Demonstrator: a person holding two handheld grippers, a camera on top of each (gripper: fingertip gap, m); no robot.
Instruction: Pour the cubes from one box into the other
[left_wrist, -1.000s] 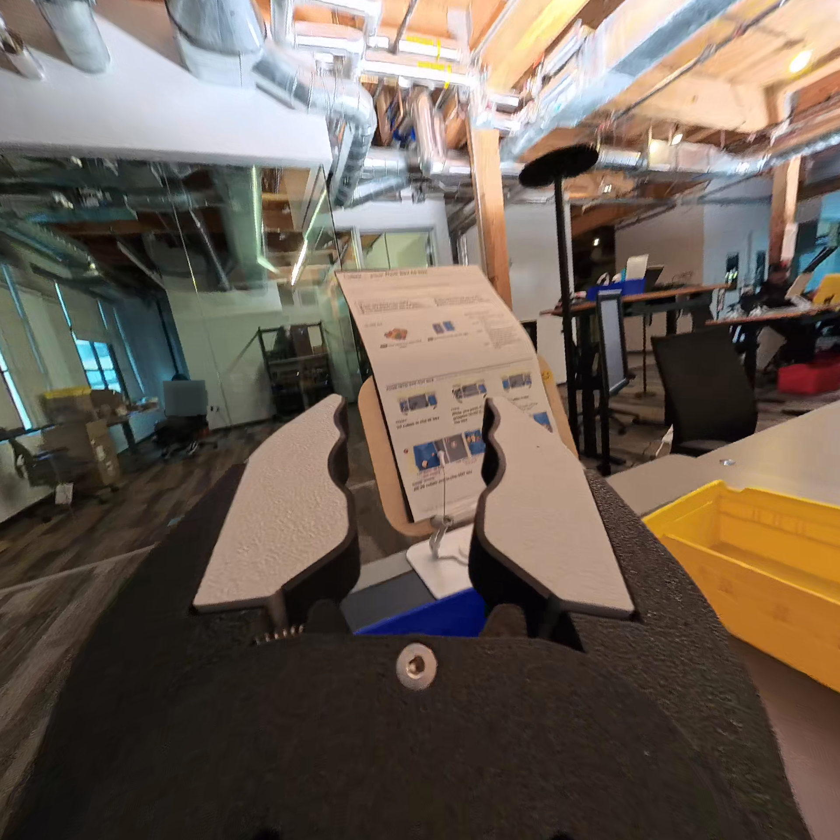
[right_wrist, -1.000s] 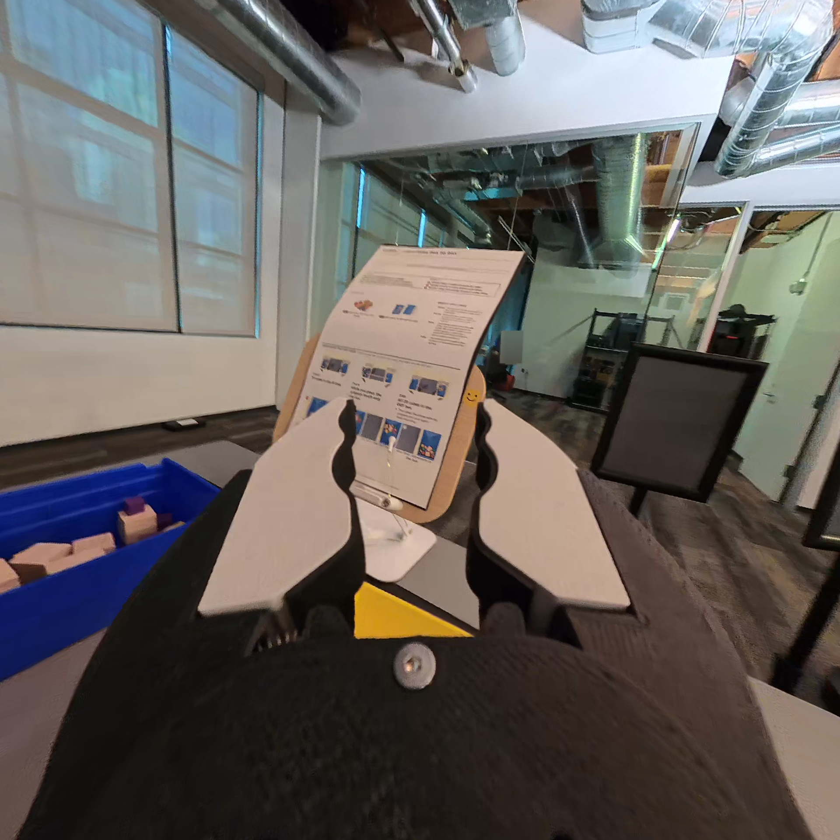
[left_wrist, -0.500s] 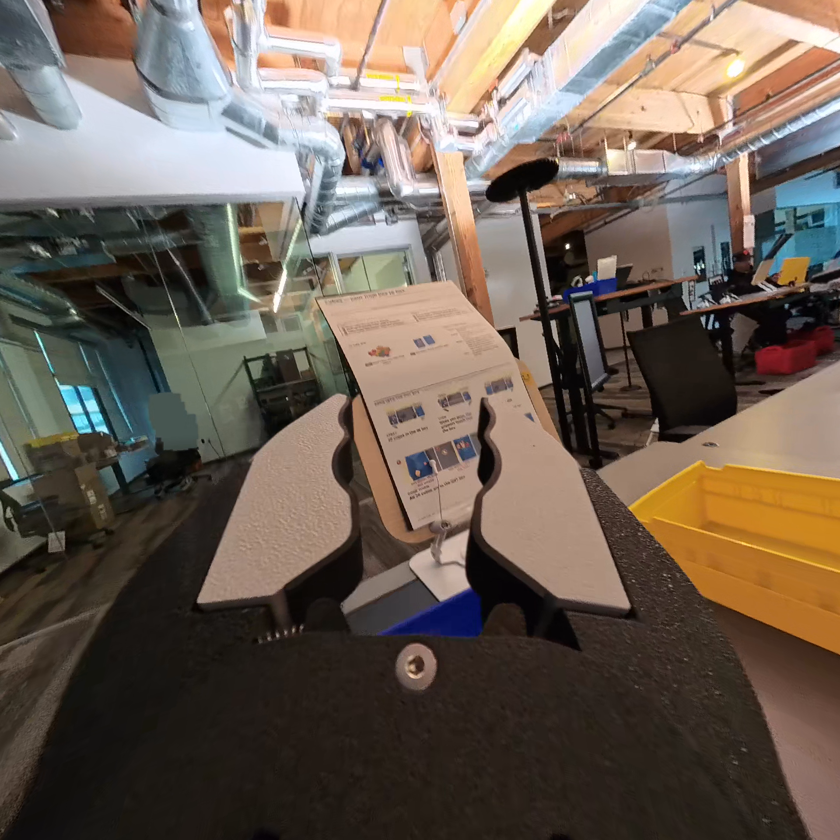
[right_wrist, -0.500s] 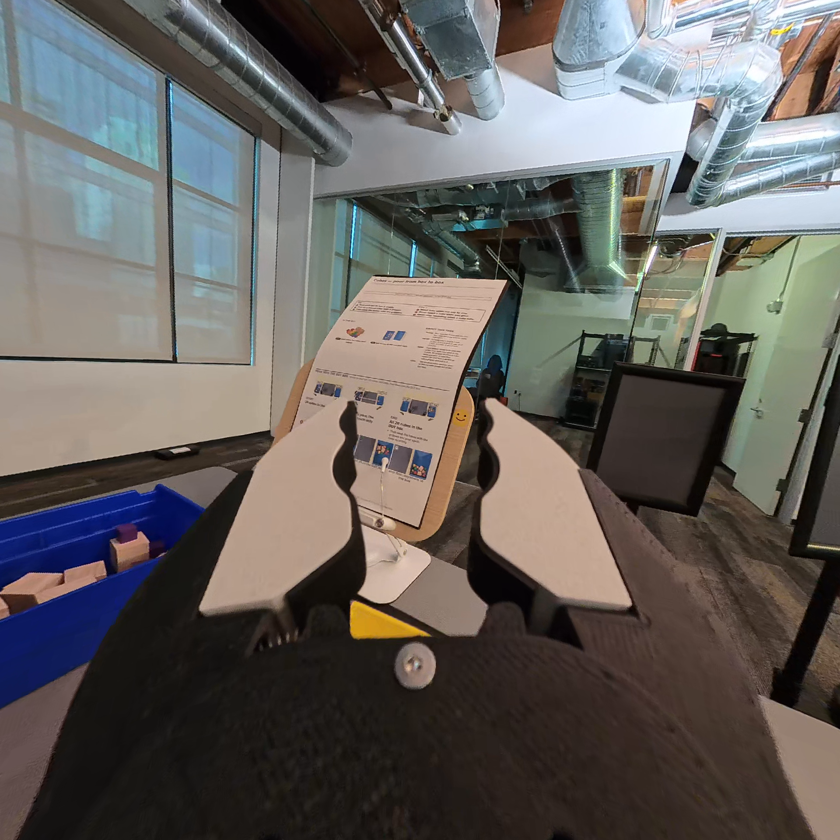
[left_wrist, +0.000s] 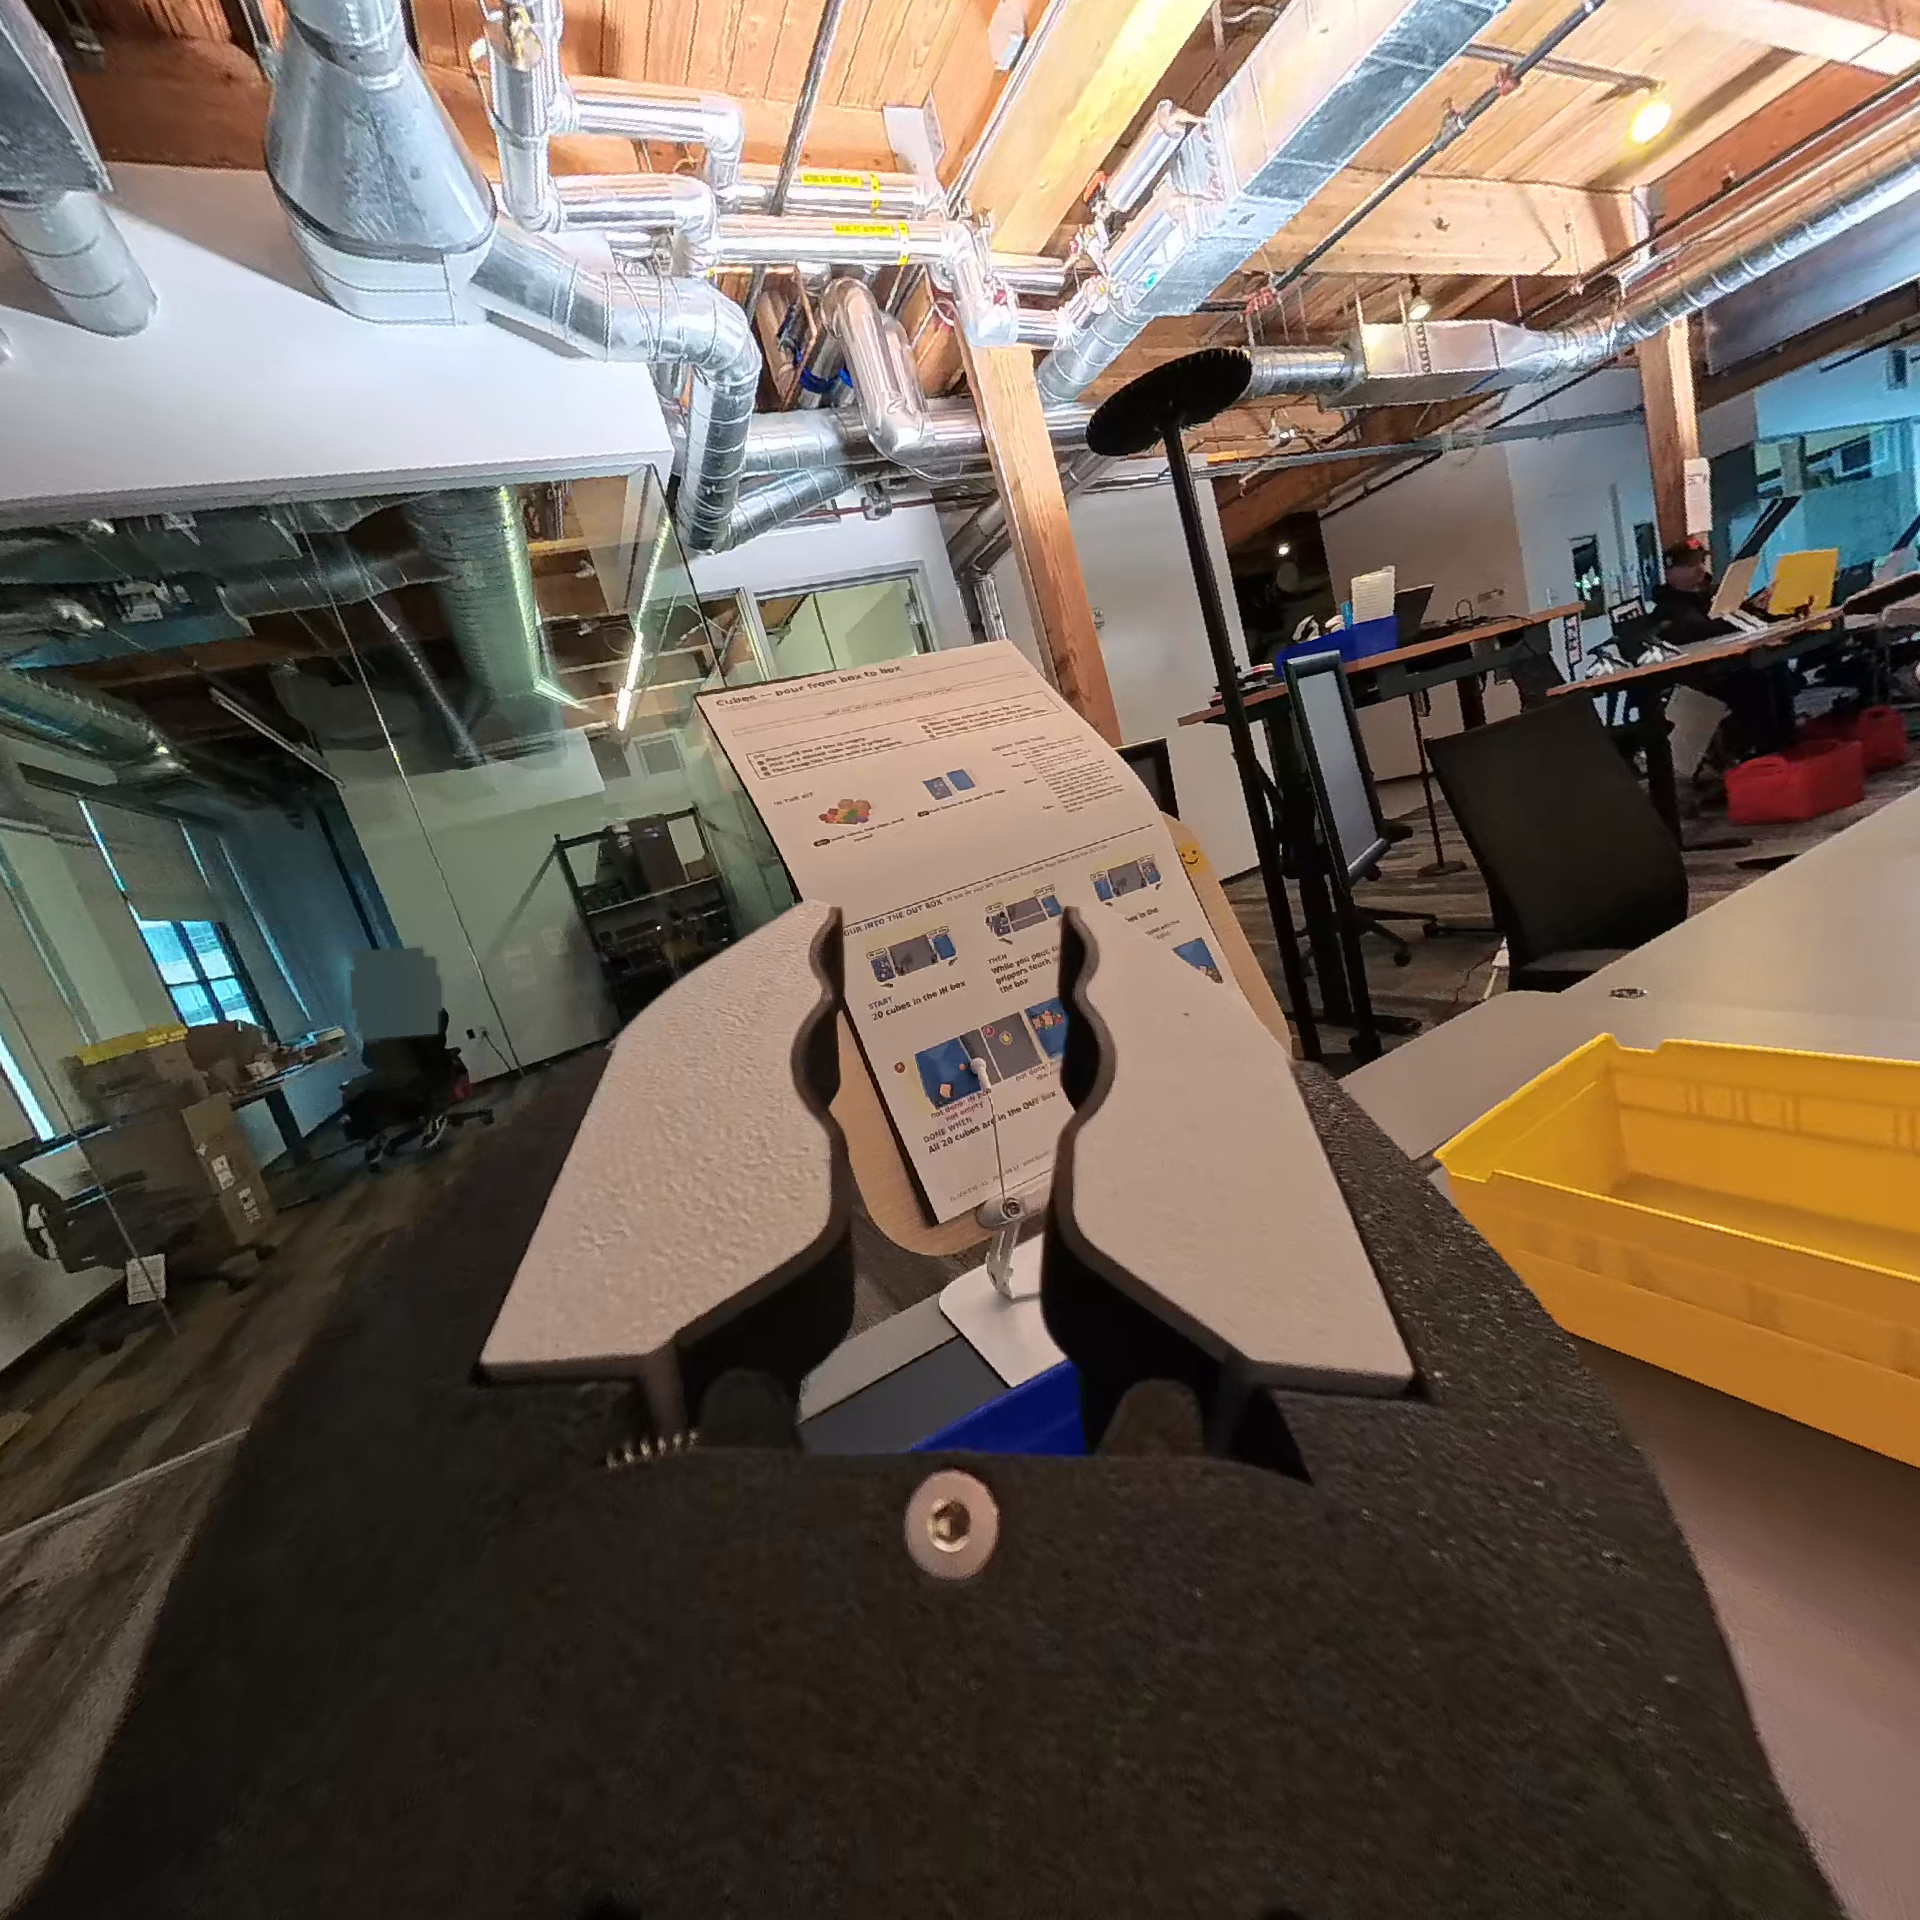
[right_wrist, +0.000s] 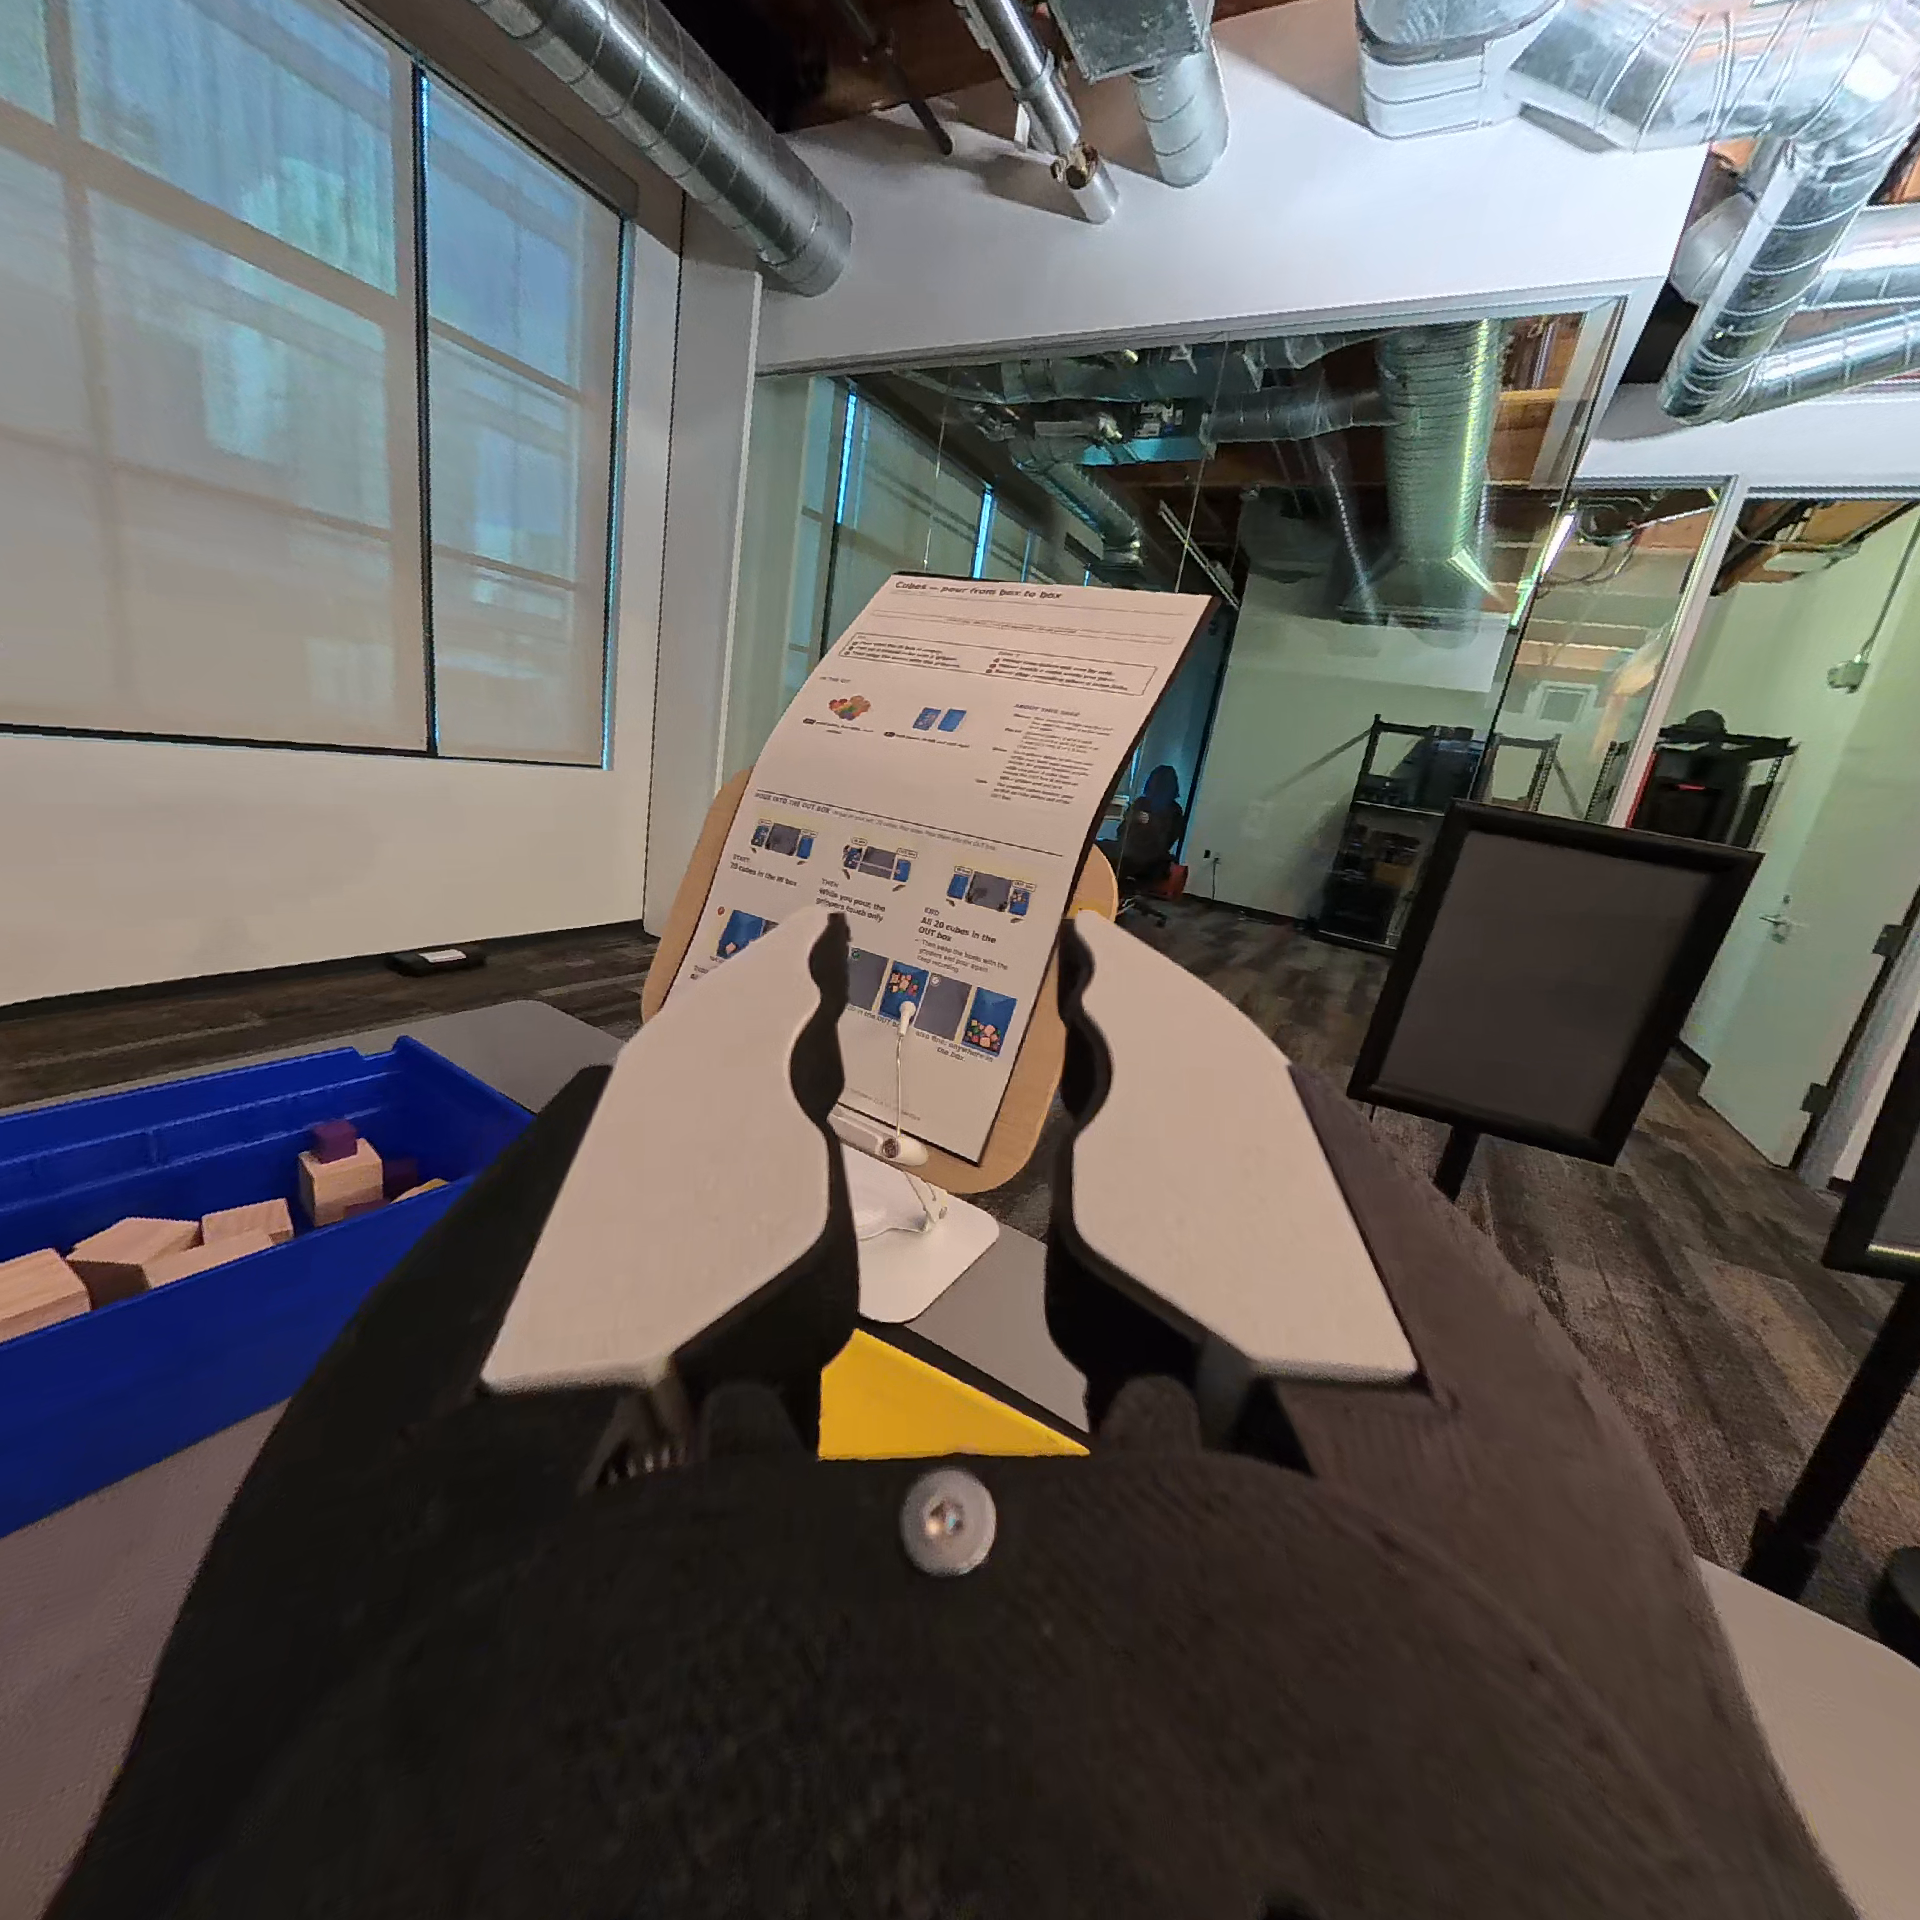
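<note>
**Both grippers spread and empty above the boxes**

The left gripper (left_wrist: 948, 935) has its fingers spread apart, gripping nothing; a corner of the blue box (left_wrist: 1013, 1408) shows low in the gap between them, and the yellow box (left_wrist: 1704, 1236) sits to the right on the grey table (left_wrist: 1766, 935). The right gripper (right_wrist: 948, 940) is likewise spread and empty, a yellow corner near its base. The blue box (right_wrist: 208, 1340) lies to its left, holding wooden cubes (right_wrist: 135, 1252) and a purple one. Farther off stands an instruction sheet (right_wrist: 966, 831) on a stand.
</note>
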